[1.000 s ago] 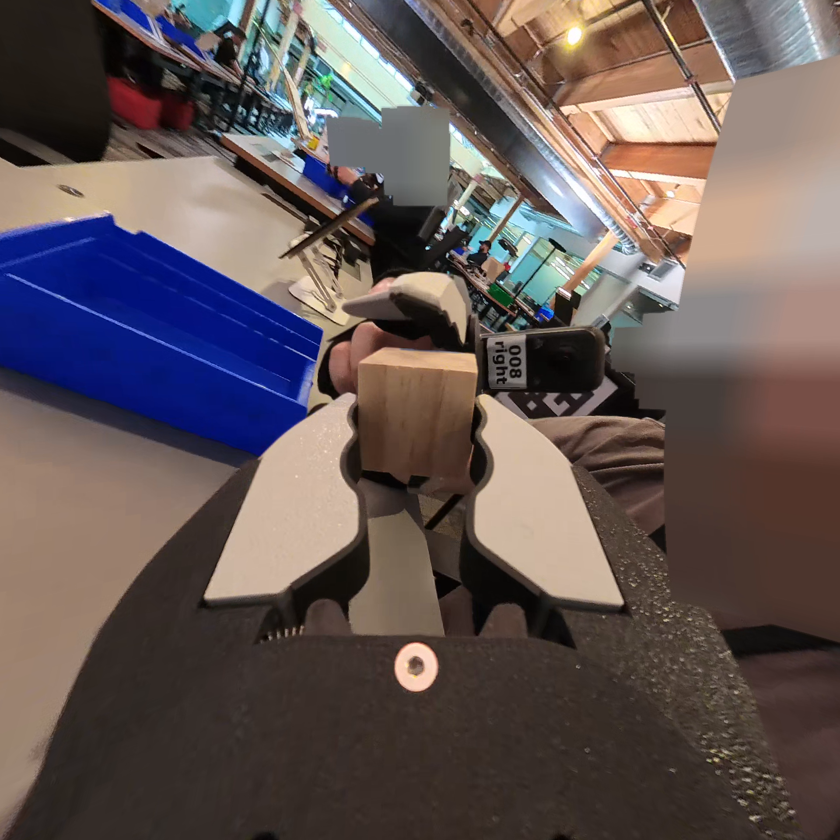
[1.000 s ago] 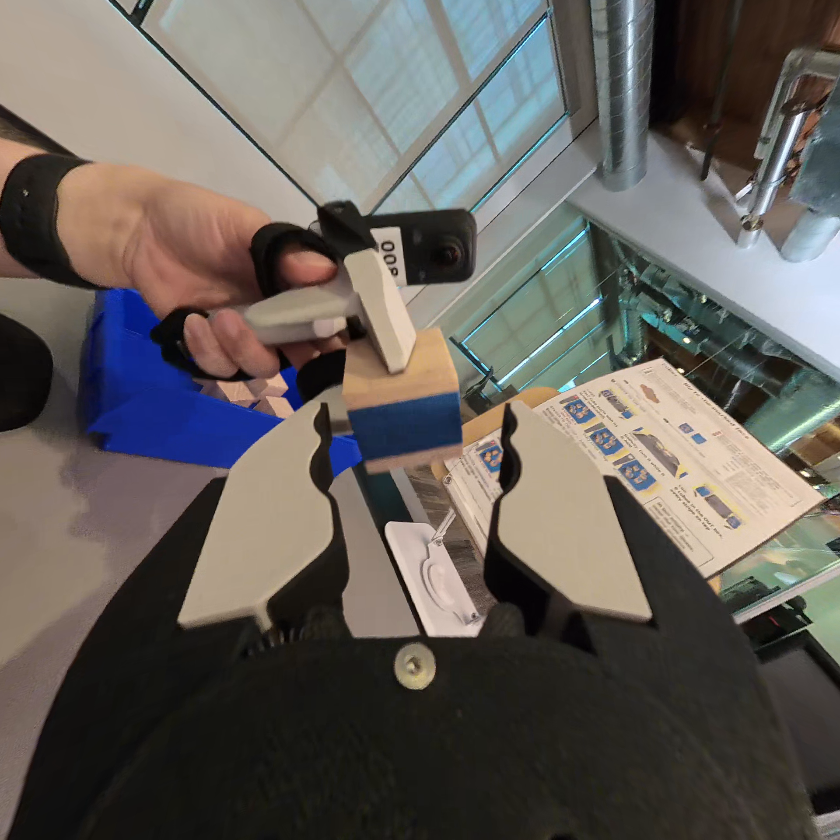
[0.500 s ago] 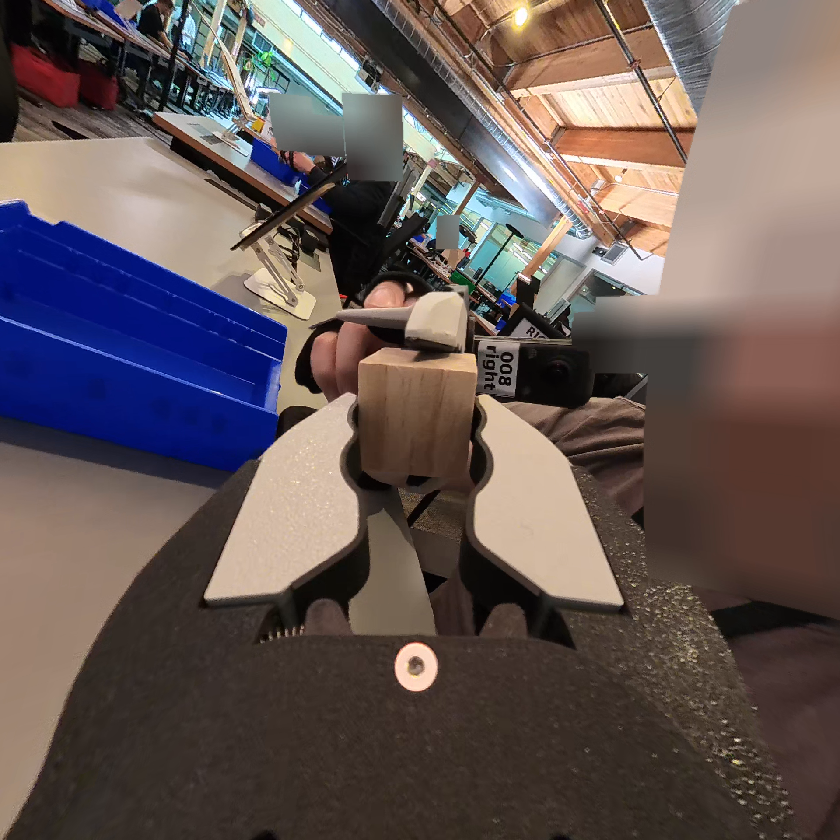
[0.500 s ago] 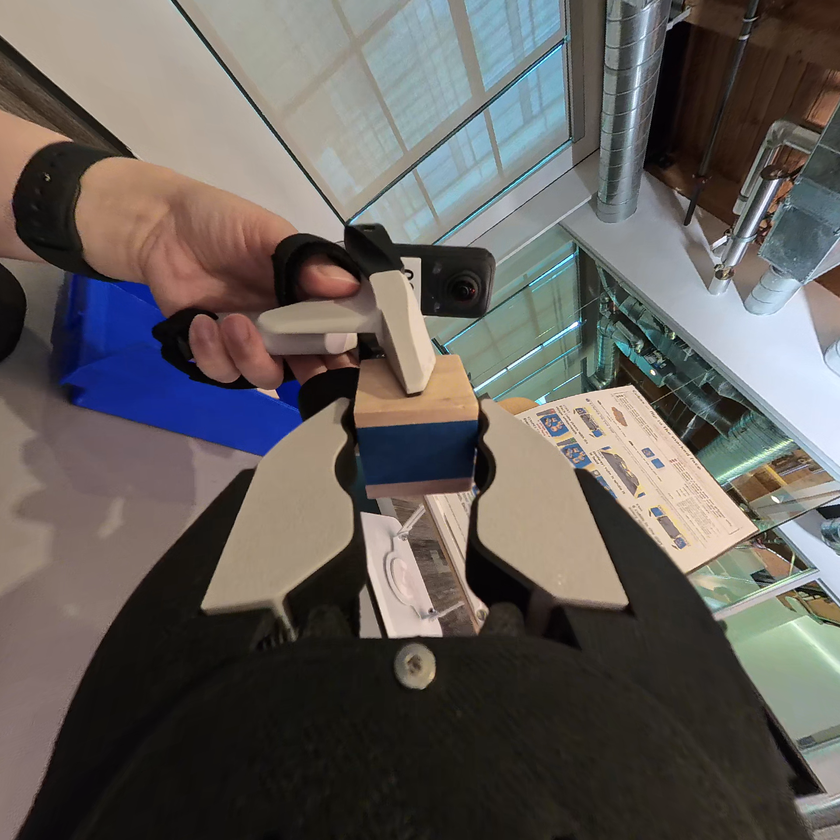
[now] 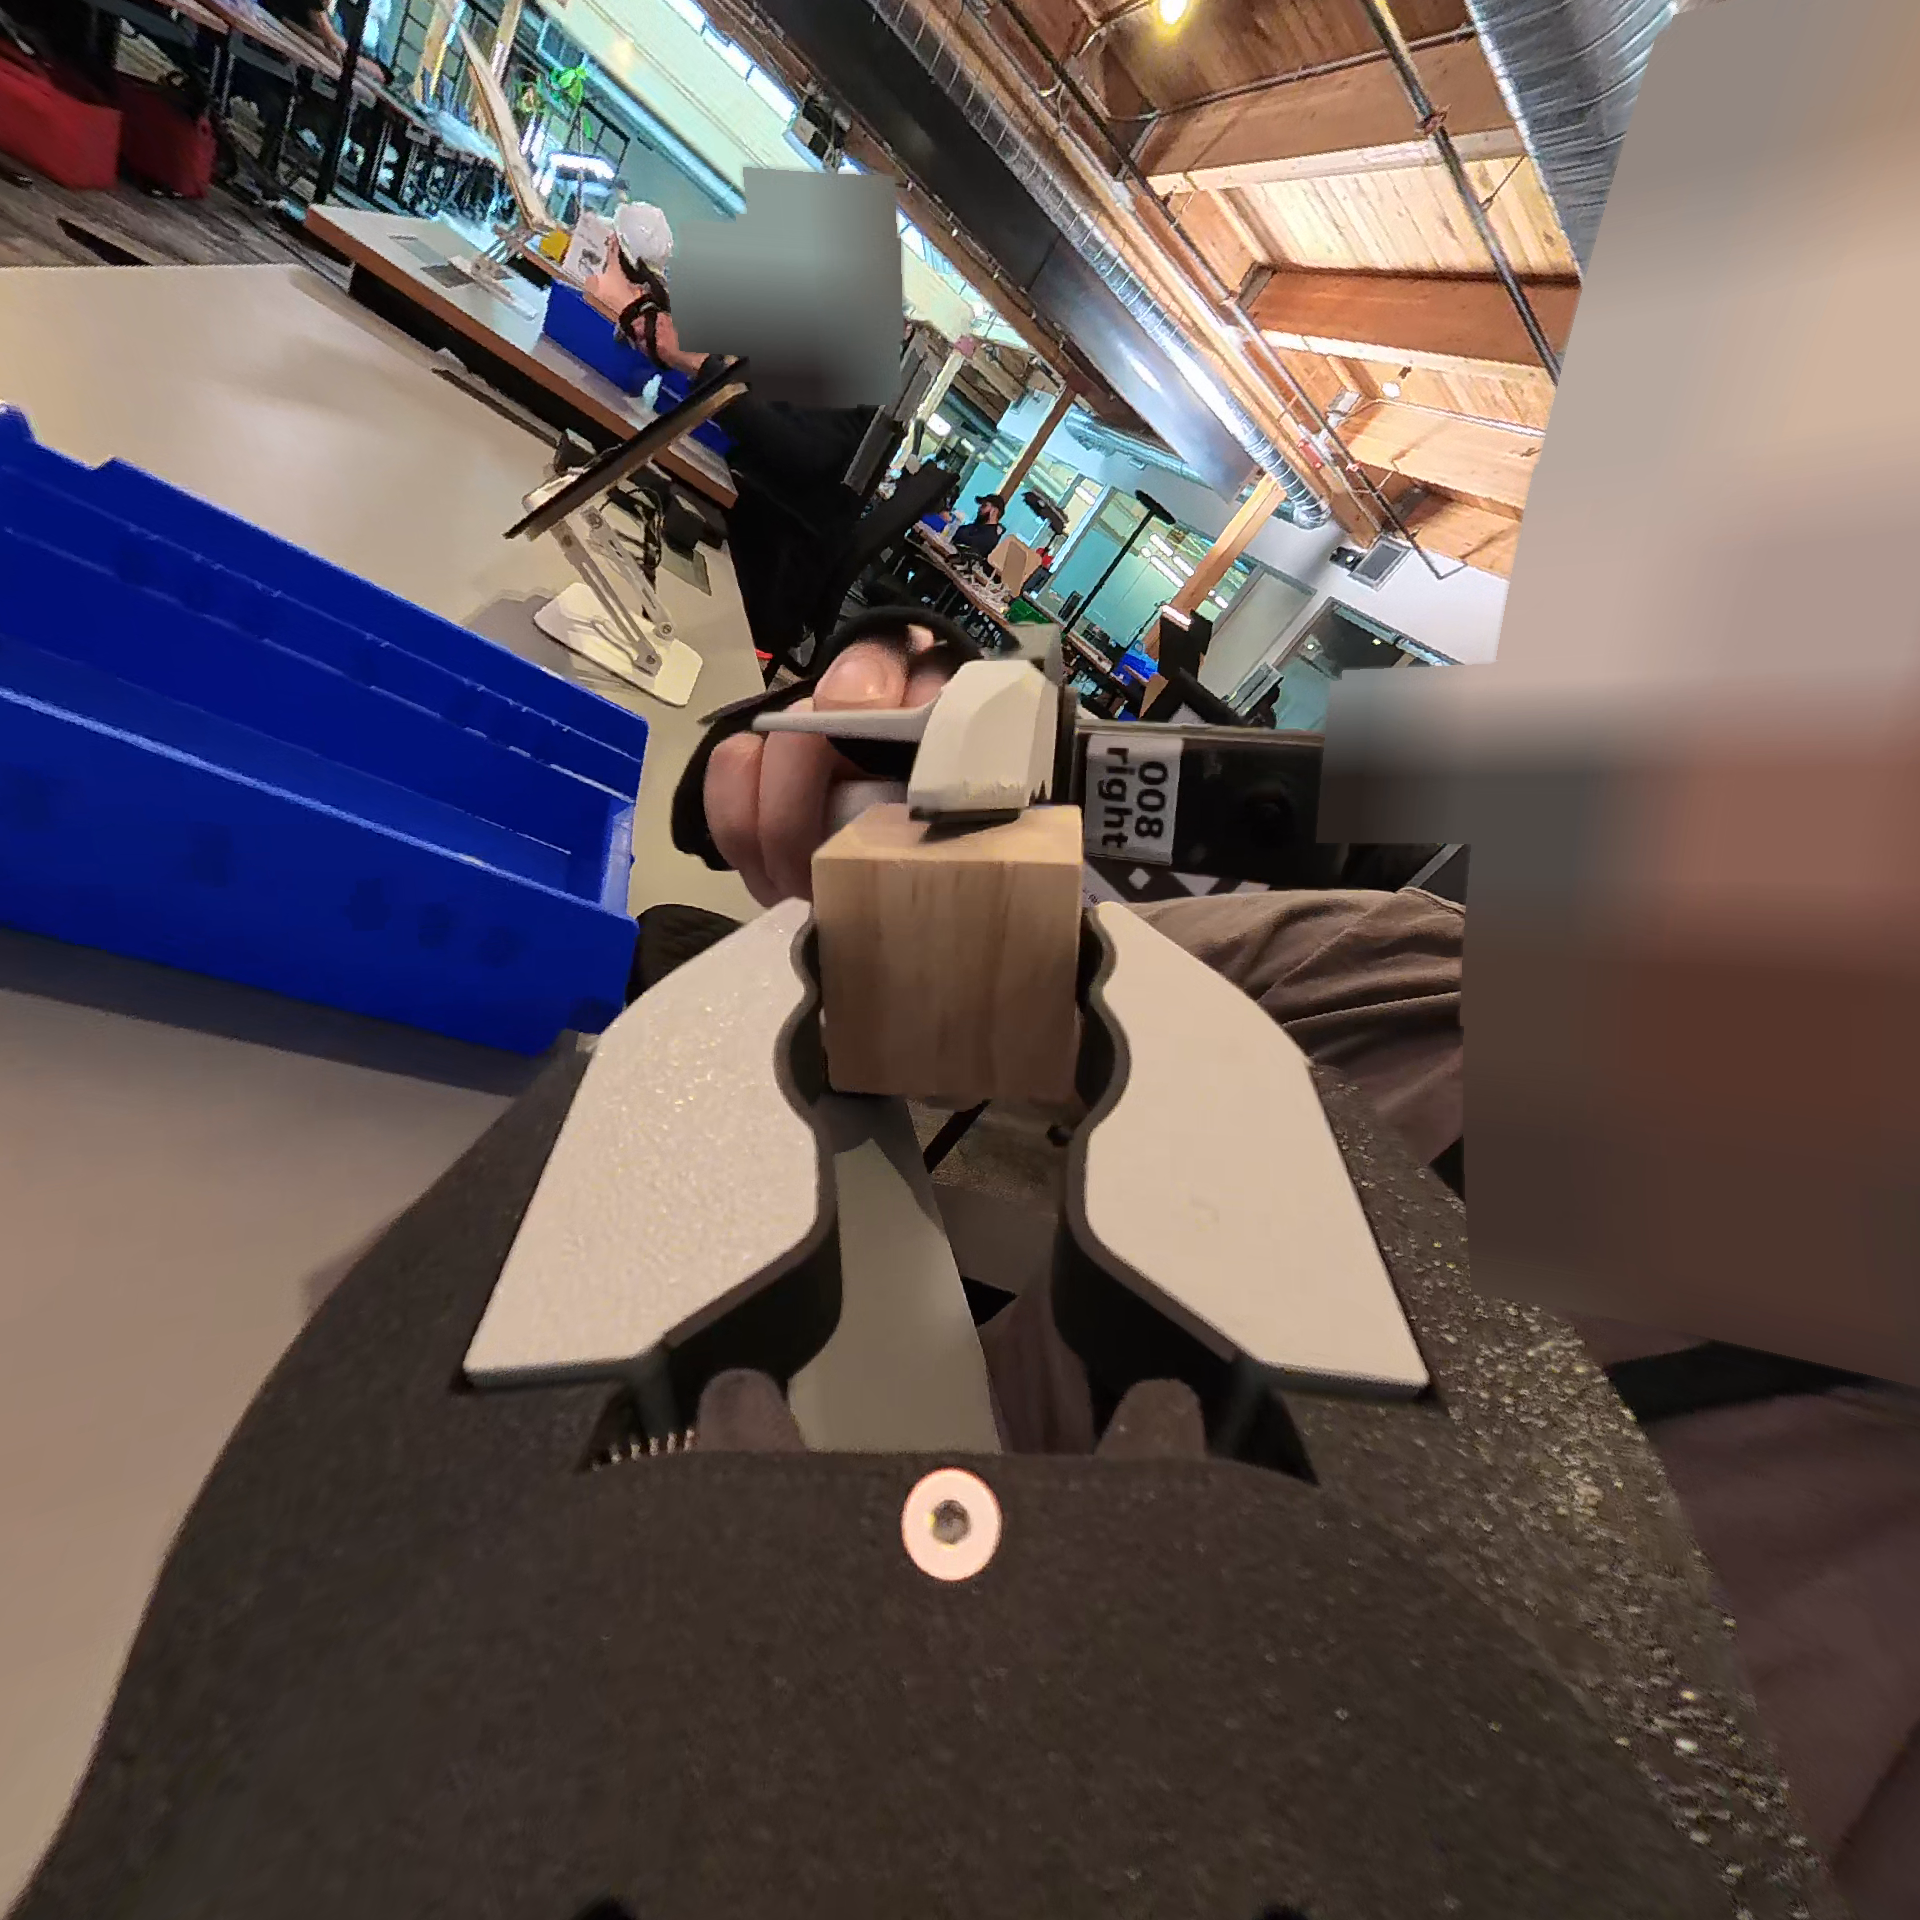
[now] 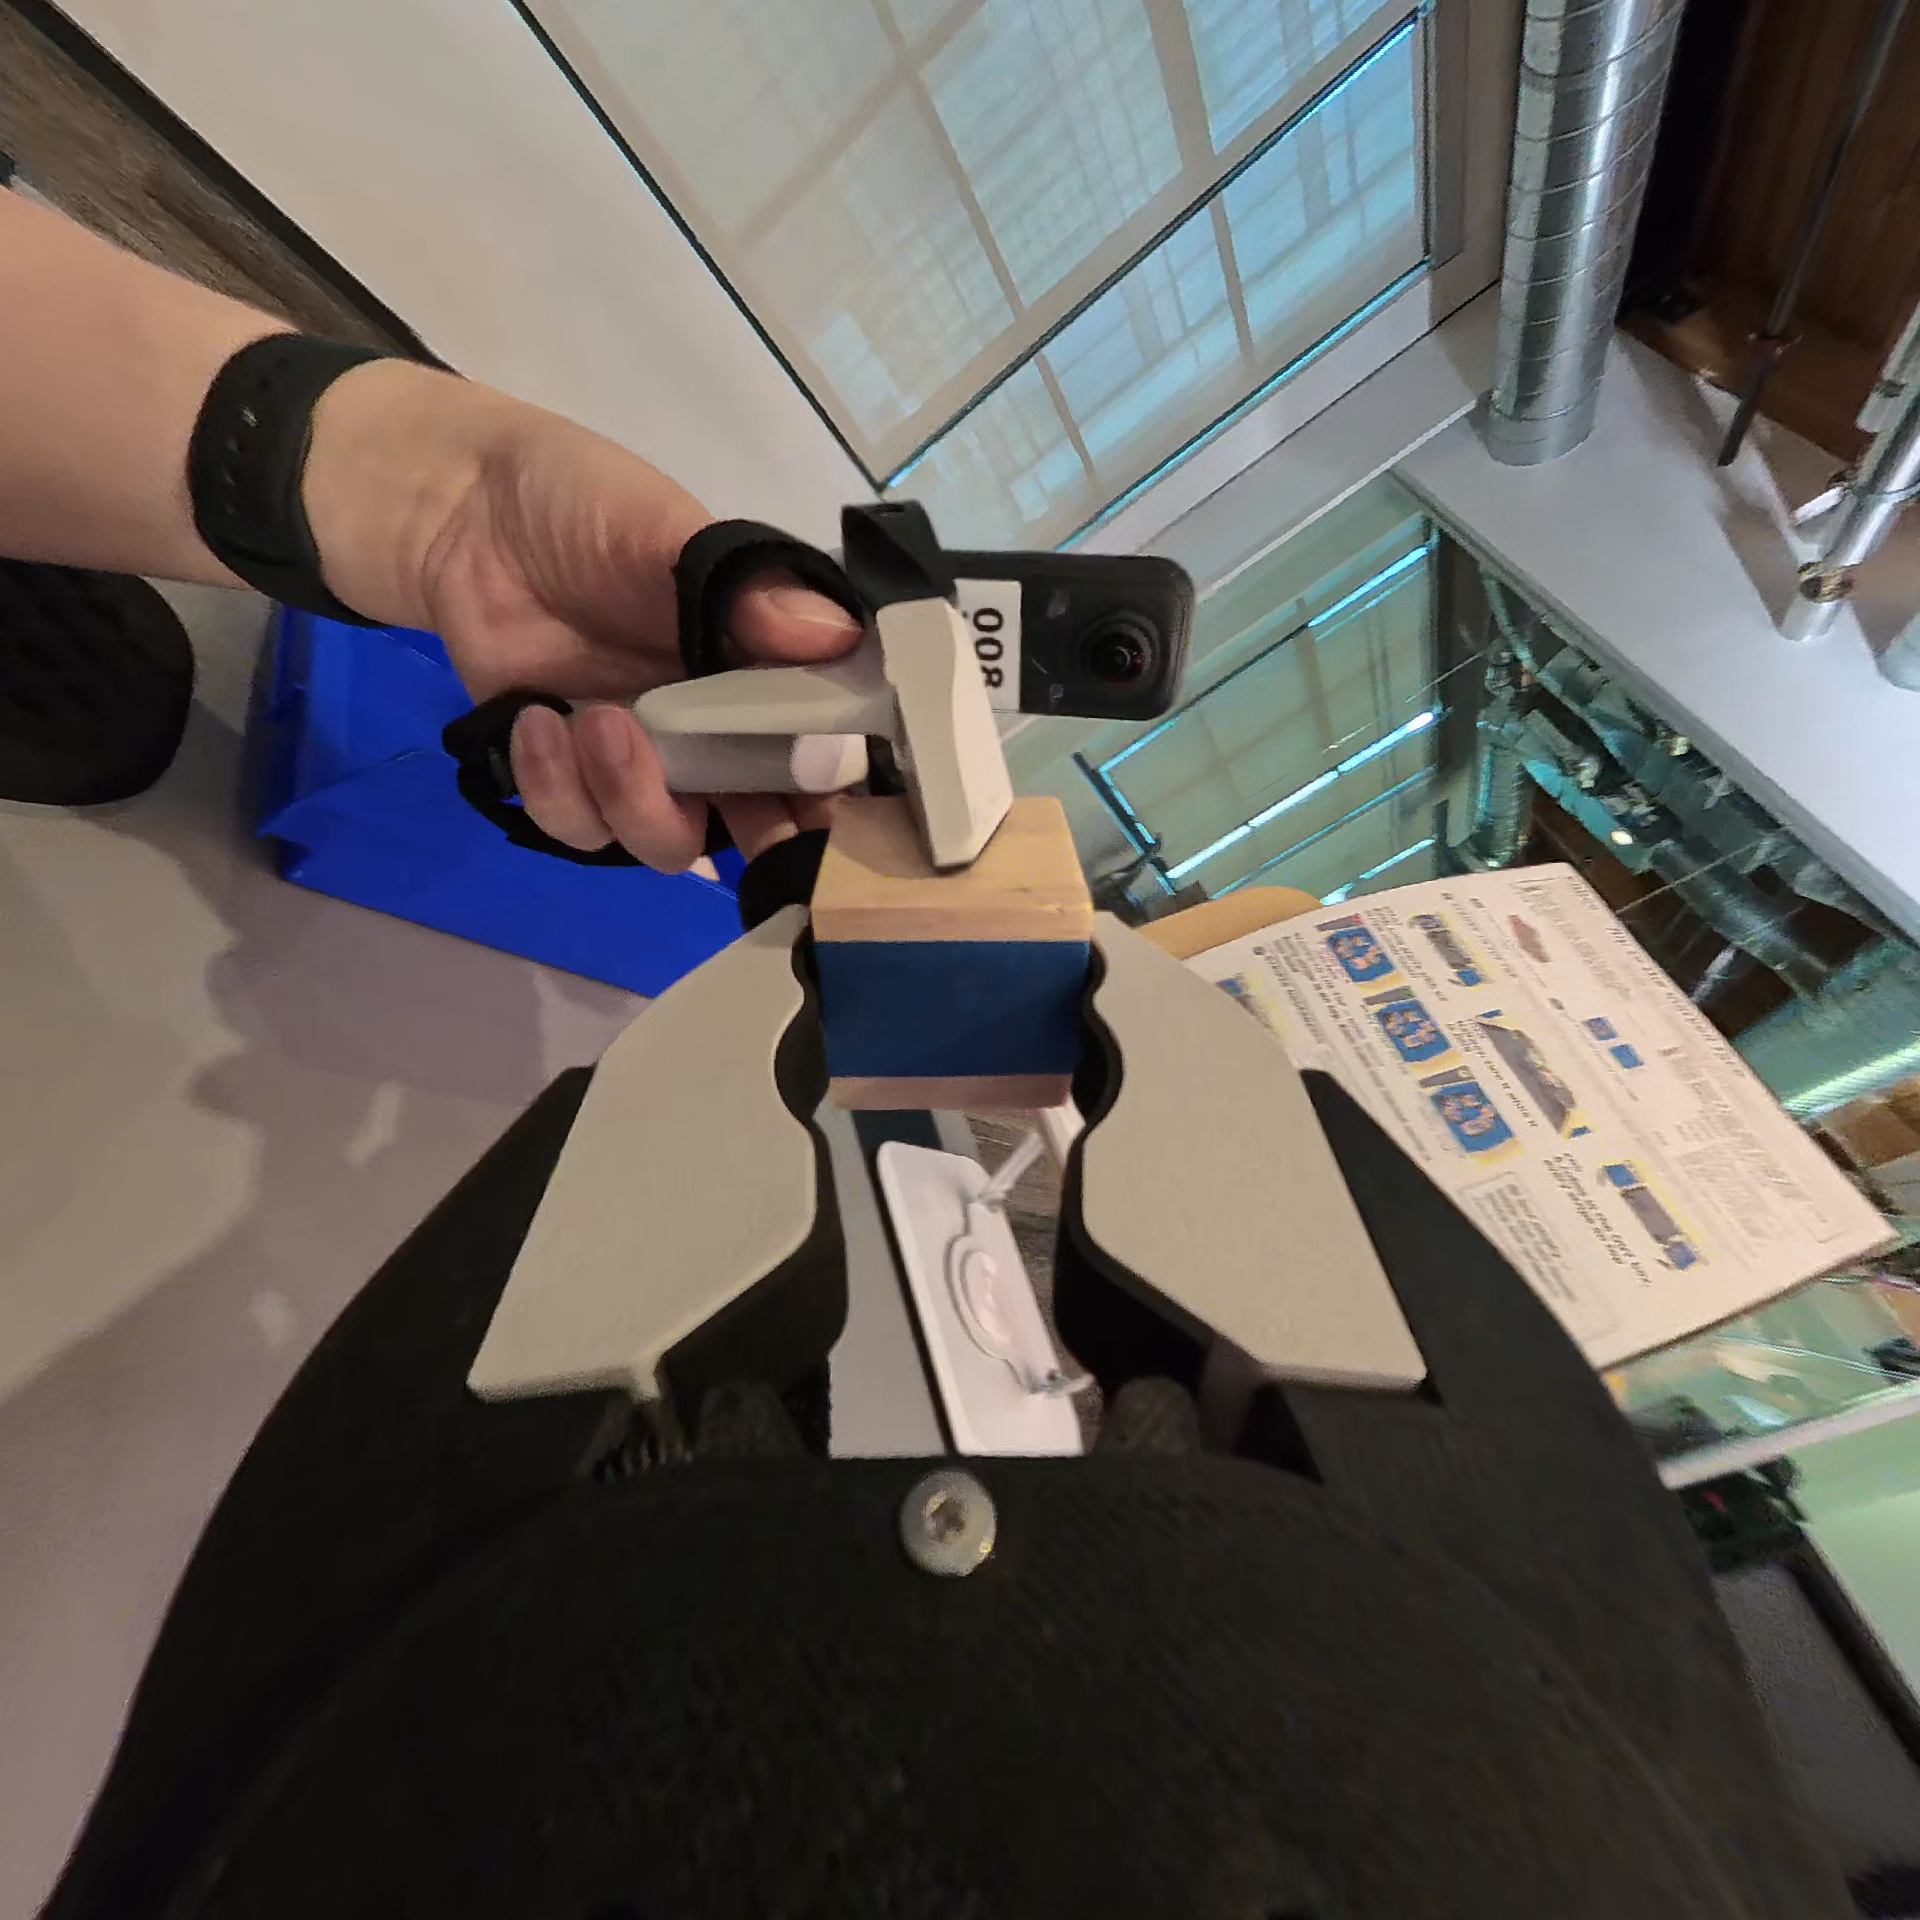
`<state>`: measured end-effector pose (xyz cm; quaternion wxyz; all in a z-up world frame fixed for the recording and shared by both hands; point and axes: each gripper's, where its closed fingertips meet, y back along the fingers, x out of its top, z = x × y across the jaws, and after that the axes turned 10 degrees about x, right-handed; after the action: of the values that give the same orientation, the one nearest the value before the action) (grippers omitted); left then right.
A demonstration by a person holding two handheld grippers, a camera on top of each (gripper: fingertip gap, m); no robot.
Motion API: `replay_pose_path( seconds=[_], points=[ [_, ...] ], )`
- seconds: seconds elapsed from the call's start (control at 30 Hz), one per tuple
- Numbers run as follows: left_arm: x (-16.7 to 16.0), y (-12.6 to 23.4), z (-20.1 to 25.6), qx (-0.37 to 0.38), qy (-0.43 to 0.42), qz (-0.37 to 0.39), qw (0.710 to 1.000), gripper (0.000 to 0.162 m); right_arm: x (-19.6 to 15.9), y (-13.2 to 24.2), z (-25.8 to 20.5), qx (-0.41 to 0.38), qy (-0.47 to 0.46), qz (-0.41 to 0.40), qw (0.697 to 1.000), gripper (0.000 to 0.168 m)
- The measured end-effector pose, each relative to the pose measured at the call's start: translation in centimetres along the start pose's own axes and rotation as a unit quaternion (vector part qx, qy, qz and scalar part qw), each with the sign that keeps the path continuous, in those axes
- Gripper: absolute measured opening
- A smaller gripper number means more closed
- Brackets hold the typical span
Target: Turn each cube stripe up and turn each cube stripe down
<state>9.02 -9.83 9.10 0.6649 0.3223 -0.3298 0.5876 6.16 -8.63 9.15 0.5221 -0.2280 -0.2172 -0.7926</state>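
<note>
Through my left wrist view, the small pale wooden cube [image 5: 948,987] sits clamped between my left gripper [image 5: 948,997] jaws, held up off the grey table [image 5: 239,1174], its plain face toward me, with a finger of my right gripper [image 5: 987,758] pressed on its top. From the right wrist view my right gripper's jaws close on the same cube's sides (a two-handed hold), the broad blue stripe [image 6: 948,1010] facing the camera, running sideways, not up.

Quick count, both cams

One cube [image 6: 948,997] pinched between two grippers [image 5: 948,992], one blue bin [image 5: 312,769] off left, one printed sheet [image 6: 1538,1091] off right.
</note>
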Motion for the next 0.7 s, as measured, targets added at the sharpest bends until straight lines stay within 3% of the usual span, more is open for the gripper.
replay_pose_path(
  seconds=[0.13, 0.23, 0.3, 0.37, 0.5, 0.6, 0.7],
  points=[
    [1.5, 1.3, 0.7, -0.012, -0.009, 0.035, 0.999, 0.062, 0.6, 1.7, 1.9, 0.002, -0.017, 0.005, 1.0, 0.045],
    [2.4, 3.1, 0.7, 0.05, -0.064, 0.04, 0.996, 0.063, -3.9, 5.9, 6.4, -0.009, -0.101, -0.126, 0.987, 0.045],
    [2.7, 4.3, 0.5, 0.11, -0.118, 0.035, 0.986, 0.06, -10.5, 9.9, 7.6, 0.019, -0.263, -0.234, 0.936, 0.045],
    [3.0, 5.2, 0.2, 0.169, -0.16, 0.032, 0.972, 0.06, -17.8, 14.0, 6.2, 0.069, -0.383, -0.339, 0.856, 0.045],
    [2.8, 5.5, 1.2, 0.183, -0.198, 0.024, 0.963, 0.058, -30.0, 20.4, 1.1, 0.186, -0.417, -0.515, 0.726, 0.046],
    [2.5, 5.4, 1.6, 0.178, -0.199, 0.018, 0.964, 0.058, -34.0, 21.8, -1.7, 0.26, -0.415, -0.55, 0.676, 0.047],
    [2.4, 5.3, 1.6, 0.174, -0.2, 0.016, 0.964, 0.057, -36.2, 22.5, -2.5, 0.304, -0.377, -0.582, 0.654, 0.047]
  ],
)
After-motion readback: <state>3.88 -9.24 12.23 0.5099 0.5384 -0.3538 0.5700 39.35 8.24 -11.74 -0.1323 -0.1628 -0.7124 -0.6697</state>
